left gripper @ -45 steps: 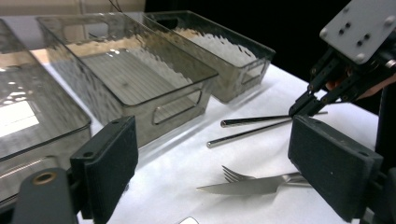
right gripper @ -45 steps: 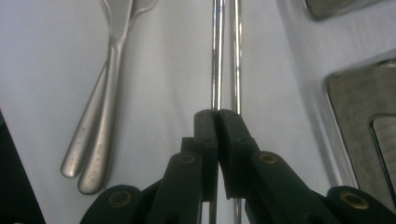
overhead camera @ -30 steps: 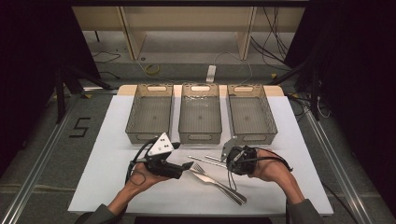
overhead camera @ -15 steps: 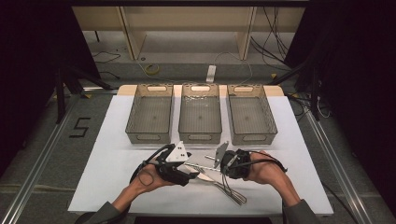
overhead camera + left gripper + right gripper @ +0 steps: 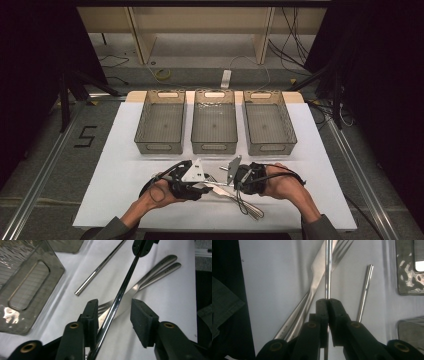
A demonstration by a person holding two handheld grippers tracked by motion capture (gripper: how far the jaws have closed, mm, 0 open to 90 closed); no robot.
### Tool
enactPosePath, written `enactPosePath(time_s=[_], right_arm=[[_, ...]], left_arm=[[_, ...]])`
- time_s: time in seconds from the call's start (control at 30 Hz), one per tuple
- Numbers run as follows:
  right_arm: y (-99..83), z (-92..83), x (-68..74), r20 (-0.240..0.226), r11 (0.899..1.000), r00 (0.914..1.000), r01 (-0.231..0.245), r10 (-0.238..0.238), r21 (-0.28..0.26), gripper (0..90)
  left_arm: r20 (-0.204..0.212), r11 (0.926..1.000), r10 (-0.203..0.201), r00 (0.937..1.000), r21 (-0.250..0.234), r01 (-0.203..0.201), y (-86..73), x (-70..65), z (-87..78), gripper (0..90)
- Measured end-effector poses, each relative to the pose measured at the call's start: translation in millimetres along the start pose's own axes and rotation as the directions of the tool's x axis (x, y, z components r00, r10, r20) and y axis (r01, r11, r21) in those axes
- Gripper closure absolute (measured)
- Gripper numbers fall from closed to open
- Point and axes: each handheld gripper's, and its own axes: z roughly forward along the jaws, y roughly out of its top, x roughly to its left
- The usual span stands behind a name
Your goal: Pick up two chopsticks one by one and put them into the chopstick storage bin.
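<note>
White counter point(image 5: 125, 200), near its front edge: a thin, stiff, slippery steel rod point(image 5: 120, 293) is clamped endwise by the right tongs point(image 5: 328, 302); the left tongs point(image 5: 113, 315), just closing, straddle it unpressed, best gripped mid-shaft.

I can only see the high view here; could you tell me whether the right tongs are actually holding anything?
Observer: Yes, the right tongs are shut on a thin metal rod that crosses over the fork and knife.
Operator: Thank you. Have the left tongs gripped it too?
Observer: Not yet. The left tongs have just been closing with that rod between them, but there is a clear gap on one pad's side.
Operator: Is anything else lying close by?
Observer: A second metal rod lies flat on the table, between the cutlery and a tray.
</note>
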Motion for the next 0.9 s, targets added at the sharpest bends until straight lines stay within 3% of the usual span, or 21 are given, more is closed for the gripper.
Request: enactPosePath(time_s=[0.17,0.4,0.53,0.67,0.77,0.8,0.9], right_arm=[[1.7,0.5,2.4,-0.004,1.000,0.9997,0.024,-0.024,0.007,86.8],[2.6,0.3,6.0,-0.021,0.998,0.9983,0.055,-0.055,0.011,86.7],[1.6,0.7,7.8,-0.020,0.996,0.9962,0.085,-0.085,0.007,86.4],[-1.4,-0.7,5.5,-0.009,0.995,0.9952,0.097,-0.097,-0.010,83.8],[-4.6,-4.4,1.0,-0.015,0.998,0.9984,0.053,-0.054,-0.034,81.3],[-6.6,-6.9,-1.5,-0.018,0.998,0.9987,0.047,-0.048,-0.046,76.8],[-12.4,-13.9,-8.9,0.005,0.993,0.9992,-0.040,0.040,-0.108,61.4]], left_arm=[[0.009,0.9996,0.025,0.9996,0.012,-0.025,-0.2,-2.6,0.6,64.8],[0.027,0.9936,0.096,0.9950,0.057,-0.098,-0.3,-7.9,3.5,75.0],[0.061,0.9898,0.130,0.9896,0.051,-0.133,-1.3,-10.4,3.7,79.5],[0.083,0.9888,0.139,0.9868,0.042,-0.143,0.1,-13.6,2.9,83.0],[0.081,0.9924,0.119,0.9896,0.024,-0.121,0.8,-12.6,1.0,83.6],[0.071,0.9930,0.113,0.9910,0.025,-0.115,0.7,-11.3,-0.1,83.7],[0.039,0.9956,0.091,0.9951,0.020,-0.092,-2.2,-5.5,-3.4,83.7]])
